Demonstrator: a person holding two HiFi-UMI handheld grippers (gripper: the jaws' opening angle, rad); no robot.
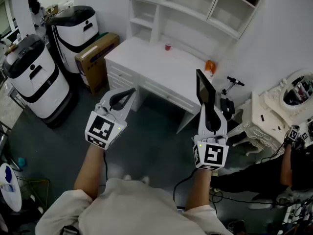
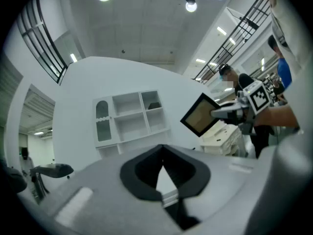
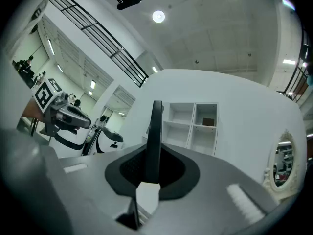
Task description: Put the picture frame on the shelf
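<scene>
One picture frame (image 1: 204,88), dark-bordered, is held in the air by its lower edge in the right tool (image 1: 206,106). It stands roughly upright above the front right corner of the white surface (image 1: 156,67), not touching it.

Right gripper view: frame seen edge-on only, a thin dark bar rising from between the jaws, which are clamped on it.

Left gripper view: the frame's face shows, a tan panel inside the black border, turned diamond-wise.

Left tool (image 1: 128,93) carries nothing. Its own view shows the jaw tips meeting, with bare wall behind.

Head view alone gives the layout. The white shelf (image 1: 195,6) rises at the back of the surface, well apart from the frame. A small red object (image 1: 168,46) sits on the surface near the shelf's base. Two white-and-black machines (image 1: 36,77) and a cardboard box (image 1: 96,58) stand on the floor to the left.
</scene>
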